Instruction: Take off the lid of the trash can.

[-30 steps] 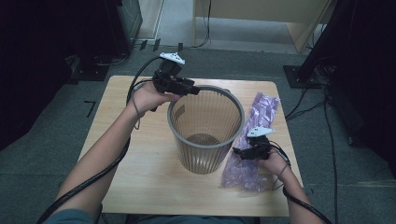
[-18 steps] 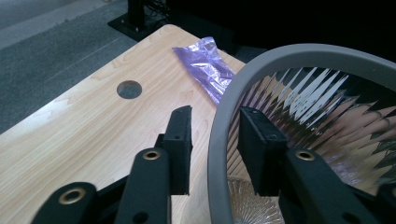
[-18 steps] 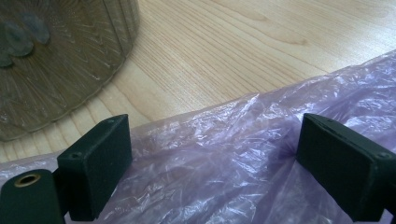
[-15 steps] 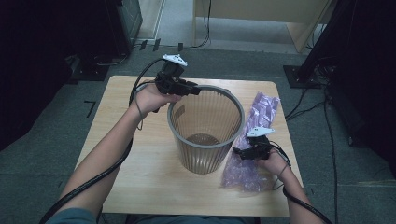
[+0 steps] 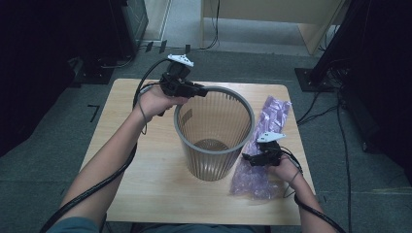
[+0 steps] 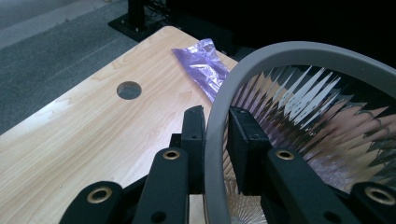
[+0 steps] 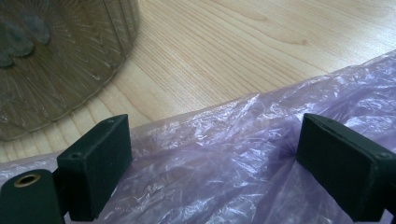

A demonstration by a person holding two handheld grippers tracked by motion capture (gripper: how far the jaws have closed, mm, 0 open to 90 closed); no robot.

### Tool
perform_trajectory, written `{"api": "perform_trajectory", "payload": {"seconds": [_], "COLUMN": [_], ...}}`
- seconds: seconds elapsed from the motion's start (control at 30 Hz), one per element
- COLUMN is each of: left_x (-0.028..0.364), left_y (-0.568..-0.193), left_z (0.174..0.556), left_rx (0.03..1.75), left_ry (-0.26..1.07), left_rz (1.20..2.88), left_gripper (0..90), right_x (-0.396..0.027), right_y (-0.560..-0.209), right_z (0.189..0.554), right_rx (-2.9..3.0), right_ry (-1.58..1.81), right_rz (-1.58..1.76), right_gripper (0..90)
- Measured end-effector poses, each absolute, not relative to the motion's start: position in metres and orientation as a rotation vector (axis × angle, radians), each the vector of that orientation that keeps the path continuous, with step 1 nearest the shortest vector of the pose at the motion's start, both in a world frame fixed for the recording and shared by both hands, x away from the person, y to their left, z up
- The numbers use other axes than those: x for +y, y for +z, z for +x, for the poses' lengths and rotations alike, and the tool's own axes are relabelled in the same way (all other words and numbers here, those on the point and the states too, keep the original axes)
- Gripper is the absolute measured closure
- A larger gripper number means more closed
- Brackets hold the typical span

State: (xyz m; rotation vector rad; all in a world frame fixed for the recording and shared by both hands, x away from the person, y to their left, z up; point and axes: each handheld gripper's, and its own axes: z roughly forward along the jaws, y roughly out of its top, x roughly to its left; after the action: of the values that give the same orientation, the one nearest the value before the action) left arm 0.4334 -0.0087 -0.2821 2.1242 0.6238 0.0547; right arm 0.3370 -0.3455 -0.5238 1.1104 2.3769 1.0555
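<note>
We have the left gripper (image 6: pixel 215 135) at the far-left rim of the waste basket (image 5: pixel 214 131), which stands upright in the middle of the desk (image 5: pixel 136 160). One jaw sits outside the grey rim and one inside; they have just been closing on it with the rim between them, and in the left gripper view the outer one touches the rim while a sliver of gap seems to remain at the inner one, so we judge the grasp almost made rather than firm. Our right gripper (image 7: pixel 212 154) hovers low over the purple plastic bag (image 5: pixel 265 145), jaws spread wide and holding nothing. The bag lies crumpled flat on the desk just right of the basket, directly under those jaws. By our reading the lining has barely started: basket nearly steadied, bag not yet picked up, opened or fitted.
</note>
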Motion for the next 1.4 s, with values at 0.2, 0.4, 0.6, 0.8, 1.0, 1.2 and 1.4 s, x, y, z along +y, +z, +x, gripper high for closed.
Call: {"api": "perform_trajectory", "payload": {"seconds": [0.2,0.4,0.6,0.8,1.0,1.2,1.4], "left_x": [-0.008,-0.007,-0.003,0.001,0.000,0.002,0.006], "left_y": [-0.281,-0.282,-0.273,-0.274,-0.271,-0.263,-0.258], "left_z": [0.432,0.431,0.432,0.435,0.439,0.440,0.441], "left_rx": [0.627,0.613,0.626,0.686,0.764,0.803,0.834], "left_ry": [0.060,0.076,0.055,0.018,-0.048,-0.086,-0.116], "left_rz": [2.121,2.102,2.066,2.081,2.104,2.109,2.106], "left_gripper": [76.5,76.7,78.8,82.2,82.4,82.8,83.1], "right_x": [-0.345,-0.345,-0.345,-0.345,-0.345,-0.345,-0.345], "right_y": [-0.524,-0.524,-0.524,-0.524,-0.524,-0.524,-0.524], "right_z": [0.337,0.337,0.337,0.337,0.337,0.337,0.337], "right_rx": [2.377,2.377,2.376,2.377,2.377,2.377,2.378], "right_ry": [1.055,1.052,1.051,1.049,1.050,1.050,1.049], "right_rz": [1.110,1.108,1.108,1.108,1.109,1.106,1.108], "right_gripper": [10.1,10.0,9.9,9.9,9.8,9.8,9.7]}}
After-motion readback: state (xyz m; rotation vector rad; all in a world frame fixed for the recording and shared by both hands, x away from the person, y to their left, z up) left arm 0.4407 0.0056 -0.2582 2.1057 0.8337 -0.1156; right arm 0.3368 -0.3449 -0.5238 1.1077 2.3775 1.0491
